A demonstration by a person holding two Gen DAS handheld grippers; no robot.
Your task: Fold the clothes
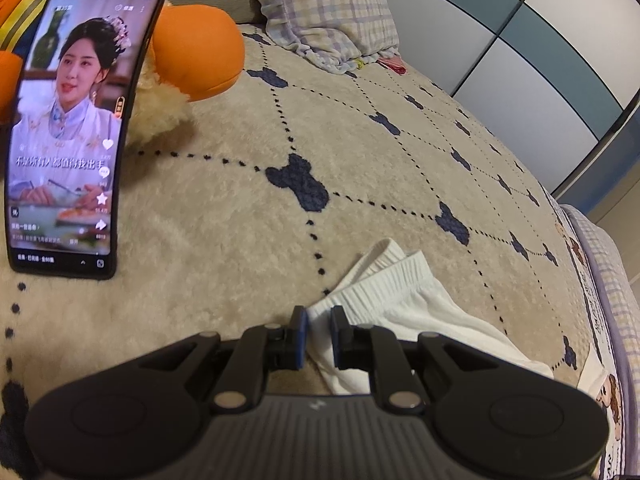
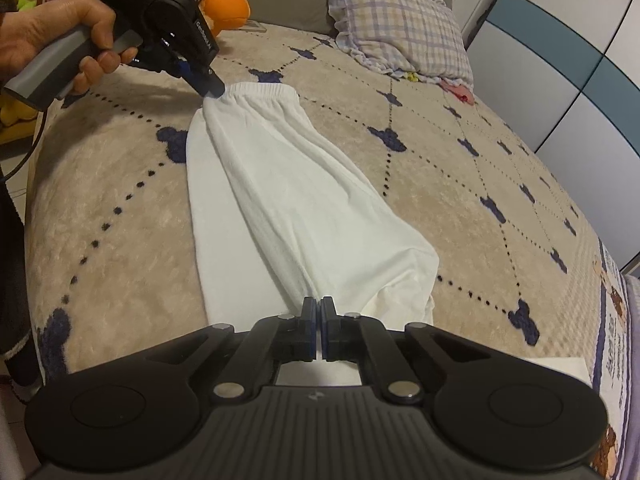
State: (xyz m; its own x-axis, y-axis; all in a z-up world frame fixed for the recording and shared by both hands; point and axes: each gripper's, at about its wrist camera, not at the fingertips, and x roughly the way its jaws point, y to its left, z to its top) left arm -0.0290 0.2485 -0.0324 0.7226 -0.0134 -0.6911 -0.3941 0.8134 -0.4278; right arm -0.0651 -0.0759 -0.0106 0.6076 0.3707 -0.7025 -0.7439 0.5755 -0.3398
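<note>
White trousers lie lengthwise on the bed, left gripper clamped on the waistband corner, right gripper pinched shut on the leg end (nearest it).

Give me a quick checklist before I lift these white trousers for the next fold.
1. Left gripper gripping the elastic waistband corner of the white cotton trousers: ok.
2. Right gripper shut on the trousers' leg end: ok, jaws together on cloth.
3. Trousers lying long and fairly flat on the beige fleece blanket: ok, some wrinkles.
4. Checked ruffled pillow apart from the trousers: ok.
5. Black smartphone propped clear of the trousers: ok.
</note>
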